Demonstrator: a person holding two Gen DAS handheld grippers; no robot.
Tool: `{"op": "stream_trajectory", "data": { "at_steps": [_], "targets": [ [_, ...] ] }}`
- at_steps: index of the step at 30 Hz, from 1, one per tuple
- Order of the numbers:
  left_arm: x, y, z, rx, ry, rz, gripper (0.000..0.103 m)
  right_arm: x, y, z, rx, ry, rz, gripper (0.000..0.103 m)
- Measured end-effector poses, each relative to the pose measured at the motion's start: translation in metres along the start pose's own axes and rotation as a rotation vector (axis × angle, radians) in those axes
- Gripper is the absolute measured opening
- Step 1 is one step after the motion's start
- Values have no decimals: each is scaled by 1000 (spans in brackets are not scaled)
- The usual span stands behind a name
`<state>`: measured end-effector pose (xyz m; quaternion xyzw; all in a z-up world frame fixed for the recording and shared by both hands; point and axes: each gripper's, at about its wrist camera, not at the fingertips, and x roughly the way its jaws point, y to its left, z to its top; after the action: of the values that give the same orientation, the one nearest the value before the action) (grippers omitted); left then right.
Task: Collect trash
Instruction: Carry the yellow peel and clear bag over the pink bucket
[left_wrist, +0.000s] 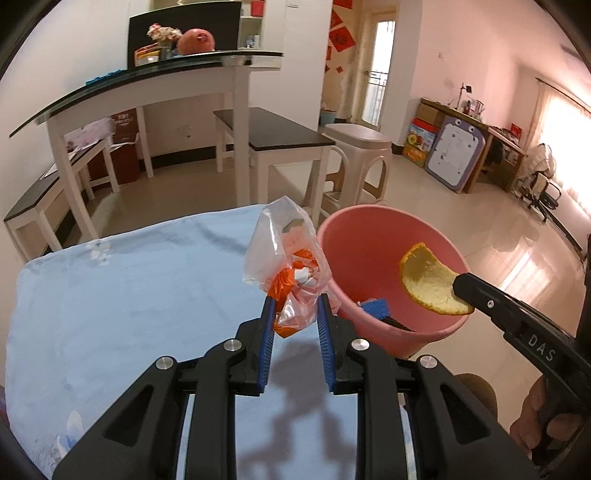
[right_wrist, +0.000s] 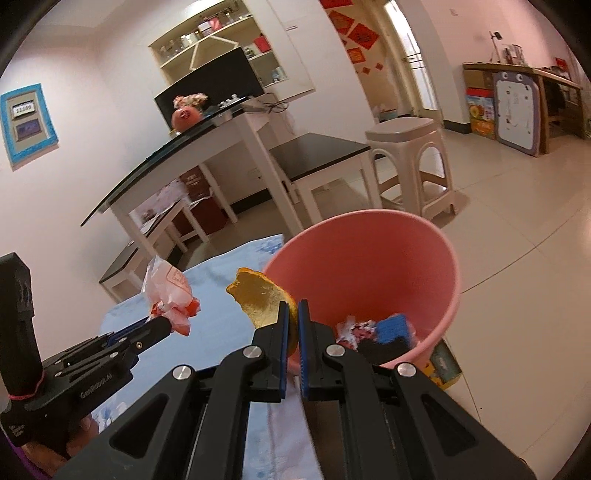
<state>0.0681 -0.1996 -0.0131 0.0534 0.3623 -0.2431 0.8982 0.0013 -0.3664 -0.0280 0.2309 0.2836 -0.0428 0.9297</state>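
Left wrist view: right gripper (left_wrist: 463, 295) pinches orange peel (left_wrist: 428, 280) over pink bucket (left_wrist: 369, 221), left gripper (left_wrist: 295, 314) clamps crumpled plastic bag (left_wrist: 291, 258) beside it; both jaws likely release next.

Bin (left_wrist: 373, 254) right of table (left_wrist: 129, 295), stool (left_wrist: 356, 140) behind

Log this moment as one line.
left gripper: shut on plastic bag | right gripper: shut on orange peel, over pink bucket | bucket: scraps inside
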Motion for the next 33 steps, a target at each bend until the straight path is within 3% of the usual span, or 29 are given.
{"op": "stream_trajectory", "data": {
  "at_steps": [14,33],
  "targets": [
    [39,-30,13,44,44,-79,22,18,-35,3,50,1,-80,5],
    [82,-50,9,73,114,-145,22,48,-49,1,63,40,-142,5]
  ]
}}
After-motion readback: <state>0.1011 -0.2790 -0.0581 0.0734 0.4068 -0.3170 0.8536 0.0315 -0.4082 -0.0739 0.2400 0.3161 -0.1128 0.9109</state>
